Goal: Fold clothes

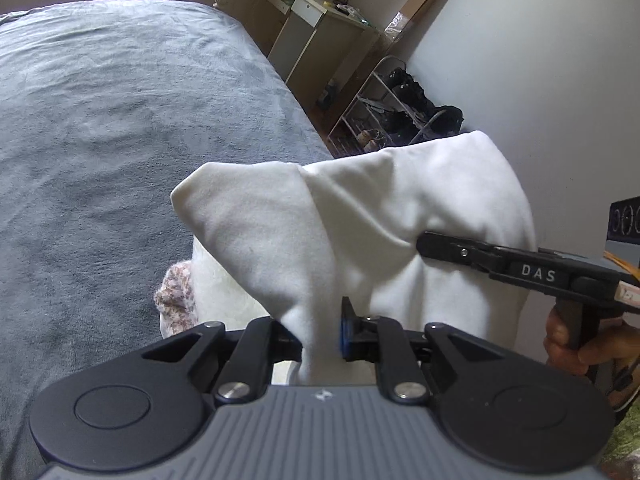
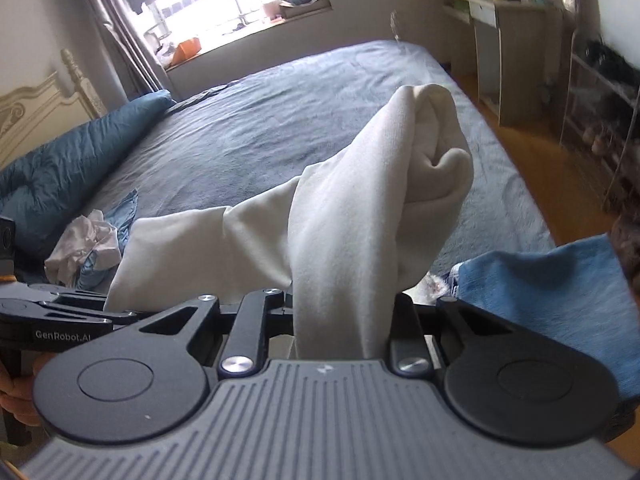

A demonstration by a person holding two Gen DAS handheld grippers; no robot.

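Note:
A white garment (image 1: pixel 360 220) hangs bunched above the grey-blue bed (image 1: pixel 120 120), held up at two places. My left gripper (image 1: pixel 320 336) is shut on a fold of it, the cloth rising out from between the fingers. My right gripper (image 1: pixel 424 246) comes in from the right and pinches the same garment higher up. In the right wrist view the white garment (image 2: pixel 352 220) stands up twisted from my right gripper (image 2: pixel 344 316), which is shut on it. My left gripper (image 2: pixel 100 312) grips its lower left part. The fingertips are mostly hidden by cloth.
A floral cloth (image 1: pixel 176 292) lies under the garment. A blue denim piece (image 2: pixel 560 292) lies near right, crumpled white and blue clothes (image 2: pixel 92 248) and a blue duvet (image 2: pixel 80 160) at left. A desk (image 1: pixel 320 20) and shoe rack (image 1: pixel 392 112) stand beyond the bed's right edge.

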